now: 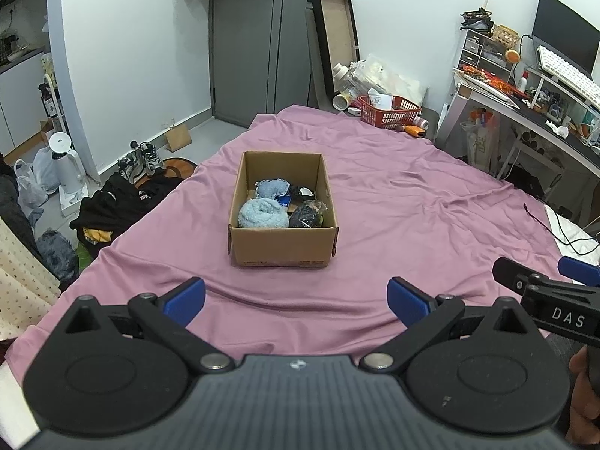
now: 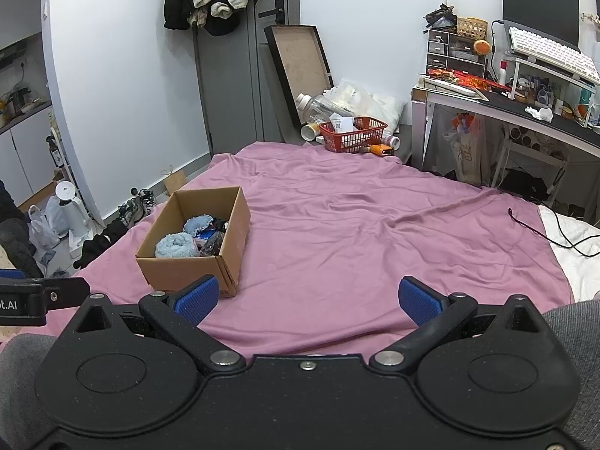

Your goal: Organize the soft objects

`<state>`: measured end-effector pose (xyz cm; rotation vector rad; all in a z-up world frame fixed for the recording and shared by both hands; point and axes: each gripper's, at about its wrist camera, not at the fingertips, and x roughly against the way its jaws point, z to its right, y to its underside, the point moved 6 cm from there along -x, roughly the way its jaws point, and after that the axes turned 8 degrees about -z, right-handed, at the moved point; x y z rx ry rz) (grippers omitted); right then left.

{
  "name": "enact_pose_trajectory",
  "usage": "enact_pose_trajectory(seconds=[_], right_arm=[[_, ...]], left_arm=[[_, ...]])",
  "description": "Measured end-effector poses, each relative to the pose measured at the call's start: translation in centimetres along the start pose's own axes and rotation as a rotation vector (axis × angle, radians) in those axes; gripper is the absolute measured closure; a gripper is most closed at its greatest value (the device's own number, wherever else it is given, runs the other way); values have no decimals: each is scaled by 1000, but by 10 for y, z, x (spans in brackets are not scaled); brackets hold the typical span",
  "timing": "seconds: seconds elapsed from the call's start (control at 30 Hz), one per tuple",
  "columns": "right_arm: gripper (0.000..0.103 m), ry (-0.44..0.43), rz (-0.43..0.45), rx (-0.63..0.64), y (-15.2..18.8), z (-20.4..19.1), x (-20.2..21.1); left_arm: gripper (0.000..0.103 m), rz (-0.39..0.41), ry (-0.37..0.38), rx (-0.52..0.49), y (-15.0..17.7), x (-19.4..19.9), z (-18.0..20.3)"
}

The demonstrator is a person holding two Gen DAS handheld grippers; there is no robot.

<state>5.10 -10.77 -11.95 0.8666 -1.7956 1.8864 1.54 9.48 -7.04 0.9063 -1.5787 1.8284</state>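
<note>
- Left wrist view: the left gripper [image 1: 296,298] is hovering low over the pink sheet [image 1: 393,202], its blue pads spread wide apart and gripping nothing.
- The cardboard box [image 1: 283,242] is sitting straight ahead, a little farther off on the sheet, carrying a light blue fluffy roll [image 1: 262,215], a second blue fluffy piece [image 1: 272,187] behind it, and a dark bundle [image 1: 307,215] to the right.
- Right wrist view: the right gripper [image 2: 309,298] is also gaping open and empty, with the box lying to its left.
</note>
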Motion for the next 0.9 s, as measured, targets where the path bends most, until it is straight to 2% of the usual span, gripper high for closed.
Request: enact_pose_trajectory(seconds=[0.6, 0.9], right_arm=[[0, 2, 6, -1, 0, 1, 1], [0, -17, 35, 14, -2, 0, 2]], left_arm=[[1, -3, 0, -7, 2, 1, 2], [1, 0, 11, -35, 3, 1, 8]])
